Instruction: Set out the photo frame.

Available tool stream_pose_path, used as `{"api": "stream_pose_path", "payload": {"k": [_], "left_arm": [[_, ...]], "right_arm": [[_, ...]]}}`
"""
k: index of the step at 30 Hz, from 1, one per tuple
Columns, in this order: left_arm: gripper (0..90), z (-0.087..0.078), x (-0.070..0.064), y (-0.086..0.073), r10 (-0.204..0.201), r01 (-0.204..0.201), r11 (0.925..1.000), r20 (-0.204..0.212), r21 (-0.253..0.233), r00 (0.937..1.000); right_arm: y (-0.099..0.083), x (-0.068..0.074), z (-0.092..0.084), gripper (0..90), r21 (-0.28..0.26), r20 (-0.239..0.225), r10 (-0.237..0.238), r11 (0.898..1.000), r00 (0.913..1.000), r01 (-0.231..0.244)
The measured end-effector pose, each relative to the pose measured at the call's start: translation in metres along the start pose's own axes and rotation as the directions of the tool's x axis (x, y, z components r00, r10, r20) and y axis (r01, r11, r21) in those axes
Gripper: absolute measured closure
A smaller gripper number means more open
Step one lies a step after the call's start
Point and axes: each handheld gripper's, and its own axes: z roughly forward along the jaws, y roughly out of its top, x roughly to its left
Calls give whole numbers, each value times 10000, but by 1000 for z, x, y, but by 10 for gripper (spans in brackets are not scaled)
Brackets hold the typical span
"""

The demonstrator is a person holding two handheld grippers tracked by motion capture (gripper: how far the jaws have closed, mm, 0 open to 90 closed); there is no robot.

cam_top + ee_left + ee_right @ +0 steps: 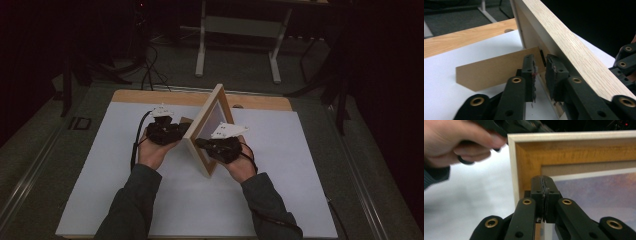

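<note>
1. Picture frame (209, 131) standing on edge on the white table cover (280, 190), near the middle of the table, tilted and running from near the person toward the far wooden edge (150, 96).
2. Pale wood rim and orange-brown inner border seen close up in the right gripper view (529, 155), with a bluish-purple picture (599, 195) behind the glass.
3. Brown cardboard stand (491, 71) hinged to the back of the frame, swung out over the white cover in the left gripper view.
4. Left gripper (181, 131) held at the back side of the frame, beside the stand; jaws slightly parted, with a narrow gap between the pads (530, 68).
5. Gap sitting right at the hinged end of the stand; nothing clearly pinched, though the angle makes contact with the cardboard hard to judge.
6. Right gripper (198, 143) held at the front side of the frame, low against the near part of its face.
7. Right jaws pressed together, pads (539, 187) meeting with nothing between them, tips resting at or just before the inner border of the frame.
8. Left hand (454, 142) and its gripper blurred at the upper left of the right gripper view, beyond the frame's corner.
9. Both sleeves (135, 200) dark green-grey, coming in from the bottom of the high view.
</note>
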Motion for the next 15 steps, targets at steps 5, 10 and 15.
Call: {"api": "stream_pose_path", "payload": {"k": [5, 10, 15], "left_arm": [[686, -7, 1, 0, -82, 78, 9998, -205, -193, 9998], [619, -18, 2, 2, -355, 339, 9973, -237, -646, 9991], [575, -24, 3, 4, -607, 567, 9946, -441, -871, 9972]], "right_arm": [[-5, -2, 0, 841, 219, 166, -92, 9997, 9998, 88], [-11, -7, -4, 795, 245, 304, 64, 9997, 9995, -72], [-17, -13, -8, 771, 318, 383, 202, 9993, 9991, -214]]}}
